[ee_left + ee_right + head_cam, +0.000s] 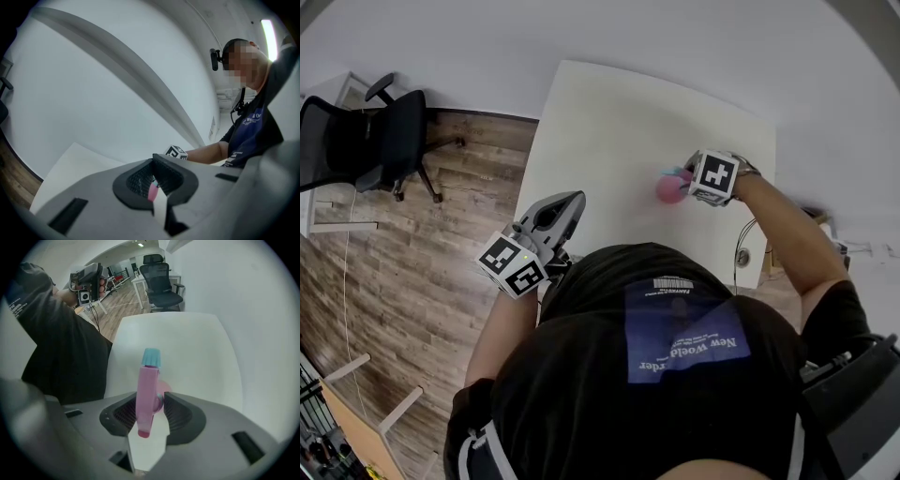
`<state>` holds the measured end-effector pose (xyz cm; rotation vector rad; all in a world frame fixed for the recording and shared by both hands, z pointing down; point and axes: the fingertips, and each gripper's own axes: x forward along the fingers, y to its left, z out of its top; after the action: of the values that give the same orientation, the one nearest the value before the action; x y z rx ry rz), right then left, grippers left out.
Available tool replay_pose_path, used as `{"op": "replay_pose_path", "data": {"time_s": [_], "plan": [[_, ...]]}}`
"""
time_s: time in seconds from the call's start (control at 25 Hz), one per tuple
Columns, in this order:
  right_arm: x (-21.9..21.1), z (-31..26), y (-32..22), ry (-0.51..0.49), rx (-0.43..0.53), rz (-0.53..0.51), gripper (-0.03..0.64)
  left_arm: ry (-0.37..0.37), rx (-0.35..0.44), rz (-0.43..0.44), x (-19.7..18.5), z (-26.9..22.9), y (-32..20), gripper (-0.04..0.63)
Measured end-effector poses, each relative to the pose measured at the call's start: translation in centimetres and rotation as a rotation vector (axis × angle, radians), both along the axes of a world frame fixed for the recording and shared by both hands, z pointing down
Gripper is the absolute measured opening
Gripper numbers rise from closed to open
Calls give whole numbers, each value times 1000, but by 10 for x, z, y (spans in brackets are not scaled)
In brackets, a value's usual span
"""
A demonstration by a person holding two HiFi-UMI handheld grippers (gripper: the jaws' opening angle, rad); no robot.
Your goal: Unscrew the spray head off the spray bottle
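1. White table [619, 122] set against a pale wall. Wood floor [441, 216] on the left, with a black office chair [384, 141] beyond it.
2. The pink spray bottle [668, 187] stands on the right half of the table, directly under the right gripper [150, 408].
3. The right gripper points down onto the bottle. Its jaws are partly closed on the spray head [146, 390], and the pads look to touch it on both sides. The head's long body runs along the jaw gap, with the teal nozzle [151, 357] sticking out past the pads.
4. The left gripper [154, 180] is held level at the table's near-left edge, well apart from the bottle and aimed roughly toward it. Its jaws are fully together. A pink sliver shows in the slit, and whether that is the bottle beyond or something pinched cannot be told.
5. Key relation: the bottle's axis is upright and in line with the right gripper, so a twist would turn about that axis. The right hand is on the bottle and the left is far off.
6. Judgement: nothing holds the bottle body, so it may spin with the head. The left gripper likely has to open, come in from the side and clamp the body.
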<state>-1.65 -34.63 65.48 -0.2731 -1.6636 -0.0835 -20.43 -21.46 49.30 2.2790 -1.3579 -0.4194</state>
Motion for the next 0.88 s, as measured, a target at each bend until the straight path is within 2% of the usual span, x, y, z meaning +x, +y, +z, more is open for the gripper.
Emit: {"op": "replay_pose_path", "data": {"time_s": [0.6, 0.88], "plan": [[-5, 7, 0, 48, 36, -30, 144, -11, 18, 39, 3, 0, -3, -5], [-1, 10, -2, 65, 39, -18, 150, 8, 7, 35, 7, 0, -6, -5]]}}
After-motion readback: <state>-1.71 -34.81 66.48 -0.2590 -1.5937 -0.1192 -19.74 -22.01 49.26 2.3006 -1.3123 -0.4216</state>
